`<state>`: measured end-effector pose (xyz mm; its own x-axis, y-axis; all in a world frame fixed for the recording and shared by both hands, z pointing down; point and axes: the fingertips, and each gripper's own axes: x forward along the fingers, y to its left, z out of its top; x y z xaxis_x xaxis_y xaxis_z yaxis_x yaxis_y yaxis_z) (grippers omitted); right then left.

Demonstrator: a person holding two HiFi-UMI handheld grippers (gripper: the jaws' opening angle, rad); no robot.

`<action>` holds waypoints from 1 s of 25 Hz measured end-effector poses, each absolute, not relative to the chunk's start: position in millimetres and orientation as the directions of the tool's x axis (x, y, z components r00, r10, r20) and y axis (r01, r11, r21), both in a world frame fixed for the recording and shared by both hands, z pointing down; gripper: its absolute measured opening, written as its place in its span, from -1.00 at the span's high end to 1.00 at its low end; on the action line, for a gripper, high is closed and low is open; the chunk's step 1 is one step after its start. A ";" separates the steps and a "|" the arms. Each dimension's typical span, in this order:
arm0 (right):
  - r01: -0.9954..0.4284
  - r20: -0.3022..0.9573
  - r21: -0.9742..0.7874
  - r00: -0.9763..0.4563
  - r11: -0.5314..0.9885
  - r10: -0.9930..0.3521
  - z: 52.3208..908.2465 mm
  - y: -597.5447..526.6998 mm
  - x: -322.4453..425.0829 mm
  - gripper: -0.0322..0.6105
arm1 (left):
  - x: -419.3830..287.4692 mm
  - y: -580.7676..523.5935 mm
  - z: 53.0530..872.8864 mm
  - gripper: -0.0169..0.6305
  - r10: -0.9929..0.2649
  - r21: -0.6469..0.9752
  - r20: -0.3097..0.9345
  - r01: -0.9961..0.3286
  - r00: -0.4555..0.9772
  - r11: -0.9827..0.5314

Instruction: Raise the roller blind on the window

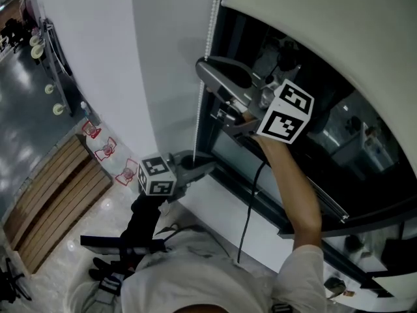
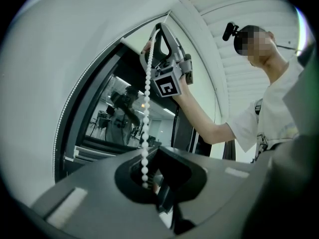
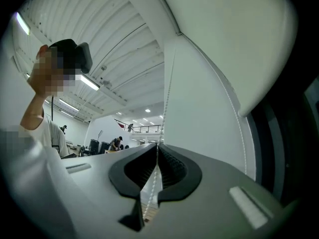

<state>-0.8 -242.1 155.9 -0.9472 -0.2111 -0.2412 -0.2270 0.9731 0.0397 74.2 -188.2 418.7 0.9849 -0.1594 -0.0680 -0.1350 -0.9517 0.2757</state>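
Grasping the bead chain [image 2: 146, 93] with right claw [image 3: 158, 147], just beside the window frame [image 1: 221, 38] edge; bare wall [image 1: 163, 57] on its other side. Hanging vertical, lengthwise down into left claw [image 2: 156, 148], clenched round it below. Roller blind [image 1: 326, 25] hem above.

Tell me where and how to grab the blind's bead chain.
Pinch the bead chain on its straight hanging stretch, coming in level from the room side. It hangs vertical and thin, so level jaws cross it squarely; the beads should keep them from sliding.
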 end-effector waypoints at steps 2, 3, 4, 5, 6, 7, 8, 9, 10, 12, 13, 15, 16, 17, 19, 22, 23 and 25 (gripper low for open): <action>-0.232 -0.231 0.042 -0.949 0.972 -0.216 164.4 -240.6 -1.8 0.86 | 74.0 -188.7 418.4 0.95 -0.161 0.276 -0.069 -0.136 0.985 -0.951; -0.232 -0.225 0.039 -0.950 0.972 -0.218 169.9 -240.1 -2.5 0.86 | 73.8 -188.8 418.3 0.95 -0.162 0.277 -0.069 -0.137 0.984 -0.951; -0.232 -0.219 0.031 -0.951 0.972 -0.219 176.3 -239.8 -2.9 0.86 | 73.5 -188.7 418.3 0.95 -0.163 0.277 -0.070 -0.138 0.984 -0.951; -0.231 -0.215 0.021 -0.951 0.973 -0.221 183.2 -239.8 -2.7 0.86 | 73.3 -188.7 418.3 0.95 -0.164 0.278 -0.070 -0.139 0.984 -0.951; -0.232 -0.213 0.009 -0.951 0.973 -0.225 190.1 -240.0 -1.9 0.86 | 73.1 -188.7 418.4 0.95 -0.165 0.278 -0.070 -0.139 0.984 -0.950; -0.234 -0.212 -0.003 -0.950 0.972 -0.229 196.5 -240.3 -0.5 0.86 | 73.0 -188.7 418.5 0.95 -0.165 0.277 -0.070 -0.140 0.984 -0.951; -0.237 -0.213 -0.014 -0.948 0.971 -0.235 201.9 -240.5 1.4 0.86 | 72.8 -189.0 418.7 0.95 -0.165 0.277 -0.069 -0.140 0.984 -0.951; -0.240 -0.214 -0.021 -0.947 0.970 -0.239 206.1 -240.5 3.1 0.86 | 72.4 -189.5 418.7 0.95 -0.167 0.277 -0.069 -0.142 0.984 -0.950; -0.243 -0.214 -0.025 -0.946 0.970 -0.242 209.3 -239.9 4.2 0.86 | 71.9 -190.1 418.5 0.95 -0.169 0.277 -0.070 -0.144 0.983 -0.950; -0.243 -0.209 -0.025 -0.947 0.970 -0.243 214.9 -237.7 4.1 0.86 | 70.8 -191.2 418.0 0.95 -0.174 0.276 -0.072 -0.148 0.982 -0.950; -0.243 -0.203 -0.024 -0.949 0.970 -0.243 218.0 -236.4 3.3 0.86 | 70.5 -191.5 417.6 0.95 -0.175 0.275 -0.074 -0.149 0.982 -0.950; -0.244 -0.191 -0.027 -0.951 0.970 -0.244 226.2 -234.7 1.9 0.86 | 70.8 -191.8 416.7 0.95 -0.175 0.272 -0.076 -0.148 0.982 -0.951; -0.244 -0.183 -0.032 -0.952 0.969 -0.246 231.2 -234.3 1.4 0.86 | 71.2 -191.8 416.0 0.95 -0.174 0.271 -0.077 -0.148 0.982 -0.951; -0.245 -0.176 -0.039 -0.953 0.969 -0.248 236.9 -233.9 1.2 0.86 | 71.4 -191.8 415.4 0.95 -0.174 0.270 -0.078 -0.147 0.982 -0.952; -0.245 -0.159 -0.053 -0.955 0.968 -0.250 249.4 -233.2 0.6 0.86 | 71.1 -192.4 414.6 0.95 -0.176 0.269 -0.080 -0.149 0.981 -0.952; -0.245 -0.132 -0.073 -0.958 0.967 -0.253 269.3 -231.0 0.2 0.86 | 70.0 -193.4 414.5 0.95 -0.179 0.268 -0.083 -0.151 0.980 -0.952; -0.245 -0.125 -0.080 -0.959 0.966 -0.254 274.9 -230.5 0.8 0.86 | 69.9 -193.6 414.4 0.95 -0.179 0.269 -0.084 -0.151 0.980 -0.951; -0.247 -0.117 -0.090 -0.959 0.965 -0.257 282.9 -229.8 2.7 0.86 | 70.0 -194.1 413.9 0.95 -0.179 0.266 -0.085 -0.151 0.980 -0.952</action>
<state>2.7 -229.8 282.9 -0.9593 -0.2568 -0.1172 -0.2472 0.9647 -0.0904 70.0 -194.1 413.9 0.9802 -0.1790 -0.0853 -0.1507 -0.9521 0.2662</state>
